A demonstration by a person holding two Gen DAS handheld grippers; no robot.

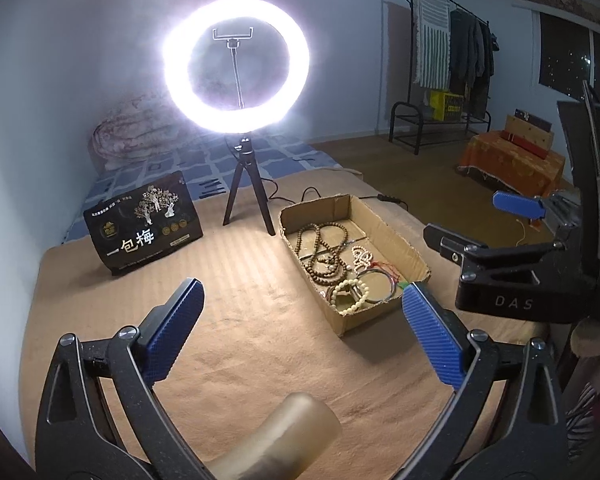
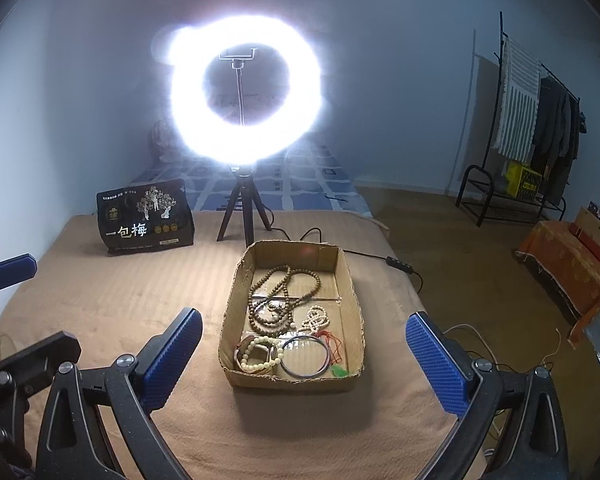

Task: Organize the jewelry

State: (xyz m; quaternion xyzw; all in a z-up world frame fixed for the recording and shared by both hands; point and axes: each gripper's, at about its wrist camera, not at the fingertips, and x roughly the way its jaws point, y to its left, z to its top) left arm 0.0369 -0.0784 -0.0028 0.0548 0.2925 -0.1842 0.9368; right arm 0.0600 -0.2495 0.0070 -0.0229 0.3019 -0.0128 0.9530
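Observation:
An open cardboard box (image 1: 364, 320) (image 2: 292, 382) sits on the tan bed cover and holds the jewelry. In it lie a long brown bead necklace (image 2: 284, 292), a white bead string (image 2: 316, 318), a cream bead bracelet (image 2: 256, 356), a metal bangle (image 2: 302, 358) and a green pendant on red cord (image 2: 338, 370). My left gripper (image 1: 304, 320) is open and empty, left of the box's near corner. A tan cylinder (image 1: 284, 436) lies just under it. My right gripper (image 2: 304, 340) is open and empty, with the box's near end between its spread fingers.
A lit ring light (image 2: 244, 88) on a tripod stands behind the box, its cable and switch (image 2: 396, 262) trailing right. A black snack bag (image 2: 144, 216) stands at the back left. A clothes rack (image 1: 452, 60) and an orange-covered stand (image 1: 512, 160) are on the floor to the right.

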